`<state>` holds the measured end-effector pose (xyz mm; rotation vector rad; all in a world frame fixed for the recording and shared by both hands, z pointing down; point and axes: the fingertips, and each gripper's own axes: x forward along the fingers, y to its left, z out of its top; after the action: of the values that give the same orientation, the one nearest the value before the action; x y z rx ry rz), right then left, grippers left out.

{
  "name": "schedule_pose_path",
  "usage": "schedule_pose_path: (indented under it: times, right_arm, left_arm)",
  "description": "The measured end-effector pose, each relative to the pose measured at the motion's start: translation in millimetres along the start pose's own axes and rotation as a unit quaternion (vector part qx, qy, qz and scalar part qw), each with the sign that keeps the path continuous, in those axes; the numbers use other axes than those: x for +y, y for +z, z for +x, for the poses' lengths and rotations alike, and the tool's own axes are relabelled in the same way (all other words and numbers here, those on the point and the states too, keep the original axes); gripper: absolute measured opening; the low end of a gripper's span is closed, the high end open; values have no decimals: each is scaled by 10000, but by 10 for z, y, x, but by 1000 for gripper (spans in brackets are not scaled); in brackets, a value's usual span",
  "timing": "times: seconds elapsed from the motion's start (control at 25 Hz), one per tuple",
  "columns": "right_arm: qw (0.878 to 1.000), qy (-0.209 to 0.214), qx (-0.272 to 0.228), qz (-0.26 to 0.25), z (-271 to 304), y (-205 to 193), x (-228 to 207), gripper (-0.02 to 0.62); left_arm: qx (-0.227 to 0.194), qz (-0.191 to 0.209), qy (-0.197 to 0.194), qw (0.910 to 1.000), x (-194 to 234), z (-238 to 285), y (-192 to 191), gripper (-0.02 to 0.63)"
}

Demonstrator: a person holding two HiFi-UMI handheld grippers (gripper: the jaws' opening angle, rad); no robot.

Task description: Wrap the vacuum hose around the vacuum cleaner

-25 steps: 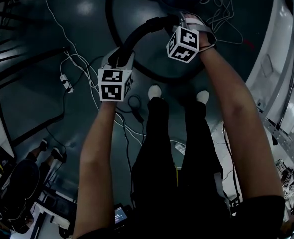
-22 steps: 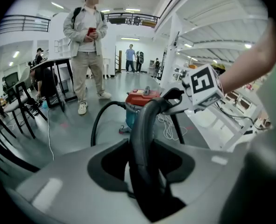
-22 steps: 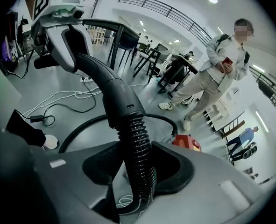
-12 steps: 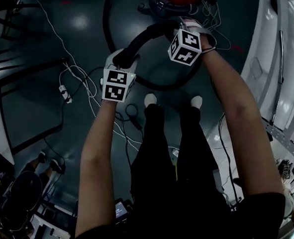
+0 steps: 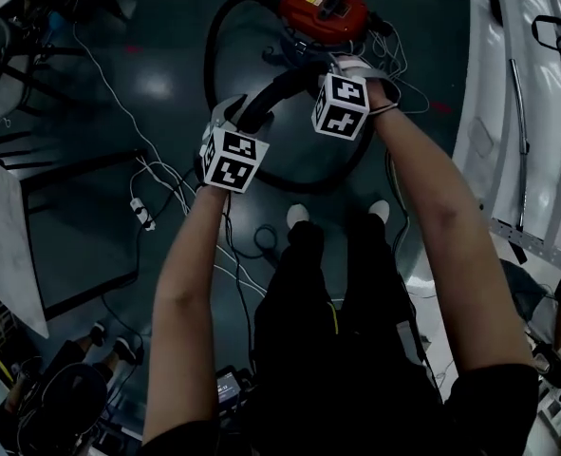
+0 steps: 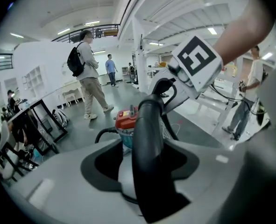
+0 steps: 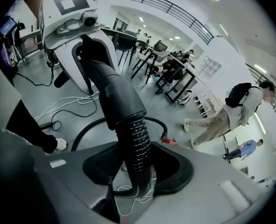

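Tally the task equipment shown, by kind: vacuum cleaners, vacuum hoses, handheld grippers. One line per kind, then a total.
vacuum cleaner: 1
vacuum hose: 1
grippers: 2, the left gripper, whose jaws have just been opening with the hose between them, and the right gripper
Total: 4

White cables (image 5: 163, 175) trailing across dark floor (image 5: 166, 55); small white power strip (image 5: 142, 214) among them; black-framed table (image 5: 71, 164) at left; white panel (image 5: 3, 255) near it; person with black backpack (image 6: 88, 78) walking; person in blue shirt (image 6: 111, 67) beyond; balcony railing (image 7: 166, 6) overhead.
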<state>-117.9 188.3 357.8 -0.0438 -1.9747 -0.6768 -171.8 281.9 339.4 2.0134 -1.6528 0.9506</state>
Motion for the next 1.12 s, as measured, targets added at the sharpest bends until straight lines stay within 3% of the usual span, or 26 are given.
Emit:
schedule_pose_path:
  times: [0.28, 0.48, 0.76, 0.88, 1.0, 1.12]
  right_arm:
    - [9990, -47, 127, 416, -255, -21, -321, 184]
    - [9976, -8, 35, 697, -274, -164, -518, 184]
    - [9965, 196, -98, 809, -291, -340, -635, 186]
    - [9959, 289, -53, 855, -284, -483, -725, 186]
    - [9959, 234, -110, 871, -295, -608, -849, 187]
    - [9958, 11, -277, 876, -289, -671, -992, 193]
  left_arm:
    - [-78, 404, 123, 9991, 200, -125, 496, 250]
    - [-235, 303, -60, 9992, 194, 12, 860, 264]
    - [85, 1082, 42, 9941, 49, 333, 1196, 246]
    - [332, 1390, 64, 9897, -28, 504, 1318, 200]
    - [423, 1120, -161, 9927, -80, 625, 1416, 176]
    - [327, 961, -143, 9947, -40, 676, 1516, 175]
